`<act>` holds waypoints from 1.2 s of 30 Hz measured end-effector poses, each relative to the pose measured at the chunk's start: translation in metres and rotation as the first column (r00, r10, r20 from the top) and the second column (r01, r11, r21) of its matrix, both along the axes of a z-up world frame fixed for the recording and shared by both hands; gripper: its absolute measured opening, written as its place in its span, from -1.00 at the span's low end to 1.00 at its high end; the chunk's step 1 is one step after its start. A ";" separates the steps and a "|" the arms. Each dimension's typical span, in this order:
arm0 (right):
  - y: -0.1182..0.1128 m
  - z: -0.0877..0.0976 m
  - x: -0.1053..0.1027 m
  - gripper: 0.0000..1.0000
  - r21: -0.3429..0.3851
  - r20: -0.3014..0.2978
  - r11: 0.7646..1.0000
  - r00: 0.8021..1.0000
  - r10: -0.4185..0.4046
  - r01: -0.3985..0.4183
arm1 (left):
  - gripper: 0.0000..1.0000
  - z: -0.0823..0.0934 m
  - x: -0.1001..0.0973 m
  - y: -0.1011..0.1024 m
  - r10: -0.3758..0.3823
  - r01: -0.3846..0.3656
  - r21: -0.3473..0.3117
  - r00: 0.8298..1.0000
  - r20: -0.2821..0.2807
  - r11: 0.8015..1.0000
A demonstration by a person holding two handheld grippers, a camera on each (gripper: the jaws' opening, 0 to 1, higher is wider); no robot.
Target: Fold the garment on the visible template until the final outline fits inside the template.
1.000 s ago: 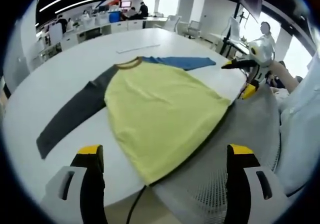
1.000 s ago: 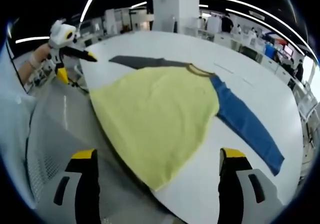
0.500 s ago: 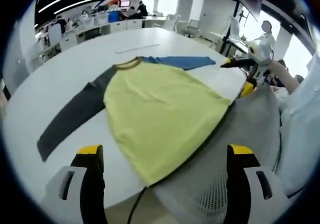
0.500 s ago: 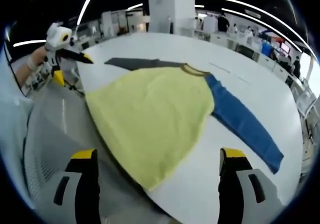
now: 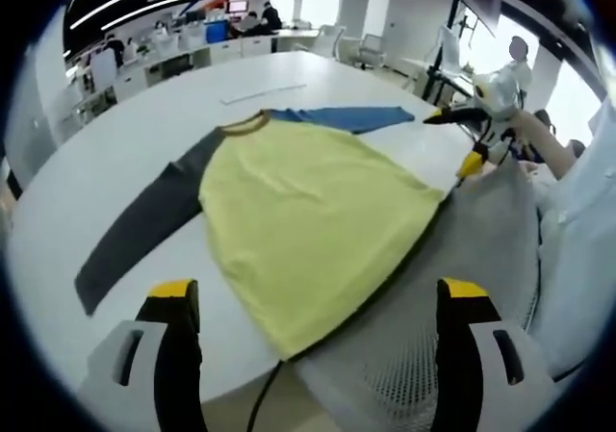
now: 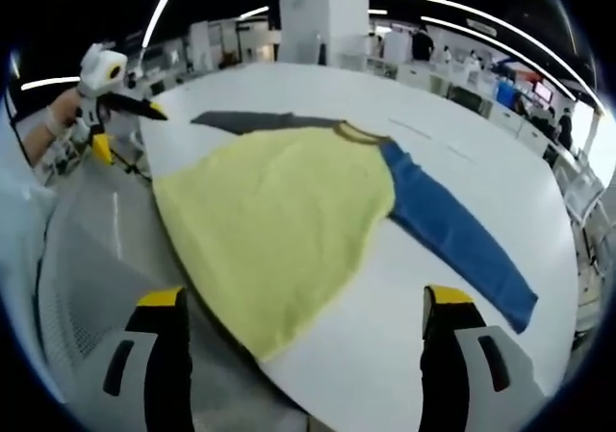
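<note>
**Shirt flat, both tongs off it**

I see the garment (image 5: 308,230) spread on the white tabletop (image 5: 144,134), hem at the near edge, grey sleeve (image 5: 144,225) and blue sleeve (image 6: 452,235) out sideways. Left tongs (image 5: 313,302) and right tongs (image 6: 298,307) apart, empty, above the near edge.

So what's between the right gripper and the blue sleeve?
Bare white table. In the right gripper view, nothing lies between the open right gripper and the blue sleeve.

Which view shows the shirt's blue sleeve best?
The right gripper view: the blue sleeve lies in full length across the white table. In the left gripper view, the sleeve is far off and foreshortened behind the yellow body.
</note>
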State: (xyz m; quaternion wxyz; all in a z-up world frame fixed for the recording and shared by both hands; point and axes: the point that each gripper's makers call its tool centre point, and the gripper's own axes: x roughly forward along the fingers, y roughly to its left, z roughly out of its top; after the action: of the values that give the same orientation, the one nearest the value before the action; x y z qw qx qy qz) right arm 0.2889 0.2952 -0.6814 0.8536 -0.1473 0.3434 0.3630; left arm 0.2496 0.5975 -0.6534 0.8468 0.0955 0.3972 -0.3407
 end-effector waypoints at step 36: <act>-0.064 0.009 0.059 0.99 -0.018 0.048 0.999 0.998 -0.047 0.048 | 0.99 0.001 0.002 -0.001 0.008 -0.008 -0.002 1.000 -0.016 1.000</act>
State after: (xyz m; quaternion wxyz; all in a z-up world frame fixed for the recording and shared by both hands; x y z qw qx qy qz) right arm 0.3481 0.2310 -0.6721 0.8685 -0.1559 0.3300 0.3354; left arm 0.2514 0.5964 -0.6520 0.8449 0.0905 0.4042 -0.3385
